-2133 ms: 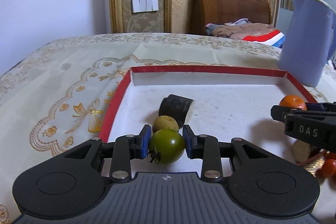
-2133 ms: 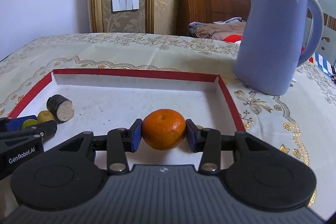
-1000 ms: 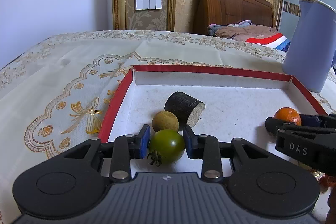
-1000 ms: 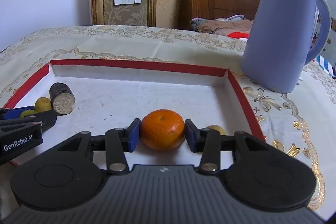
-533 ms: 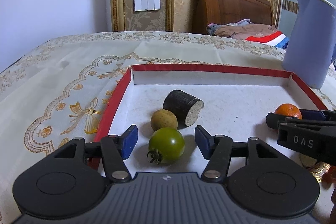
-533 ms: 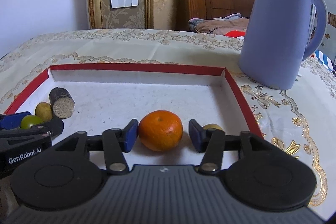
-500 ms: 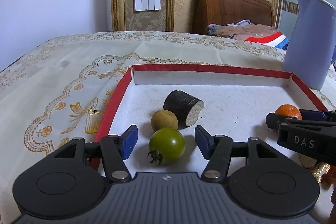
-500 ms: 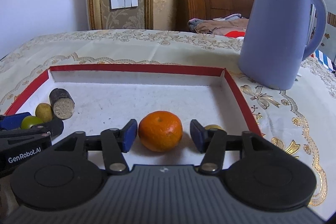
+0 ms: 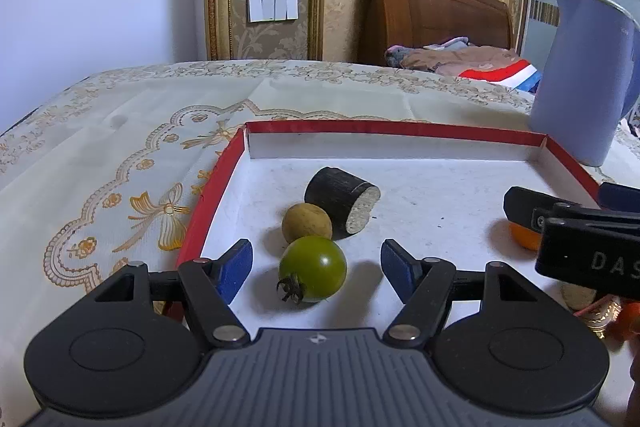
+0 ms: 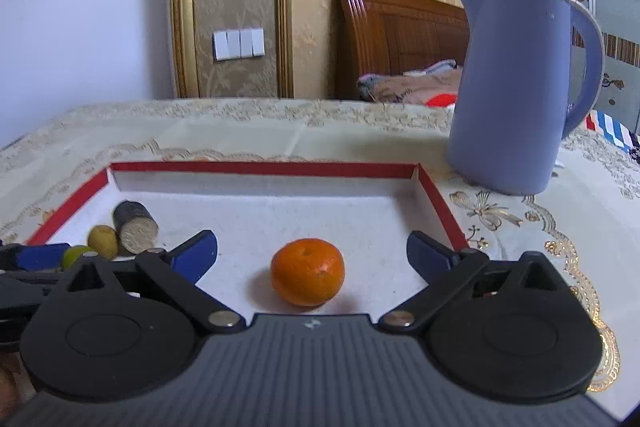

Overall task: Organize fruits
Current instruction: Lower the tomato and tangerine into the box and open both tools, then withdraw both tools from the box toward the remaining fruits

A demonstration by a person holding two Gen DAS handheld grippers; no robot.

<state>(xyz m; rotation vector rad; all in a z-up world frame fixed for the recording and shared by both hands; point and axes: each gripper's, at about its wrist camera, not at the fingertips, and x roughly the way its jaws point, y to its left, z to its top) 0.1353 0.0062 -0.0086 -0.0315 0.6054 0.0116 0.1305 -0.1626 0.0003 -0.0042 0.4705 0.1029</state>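
In the left wrist view the other gripper's black arm (image 9: pixel 576 227) is covering most of the orange (image 9: pixel 524 237) — only a sliver is showing. The blue jug (image 9: pixel 584 83) is running off the right edge, handle lost. Below that arm, a pale round thing (image 9: pixel 576 297) and something red-orange (image 9: pixel 626 315) are peeking out — too little is showing to name them.

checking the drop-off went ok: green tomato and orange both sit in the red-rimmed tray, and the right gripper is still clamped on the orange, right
Not quite. The right wrist view shows the right gripper open, its jaws having just spread, pads clear of the orange. The green tomato and the orange do both sit in the red-rimmed tray.
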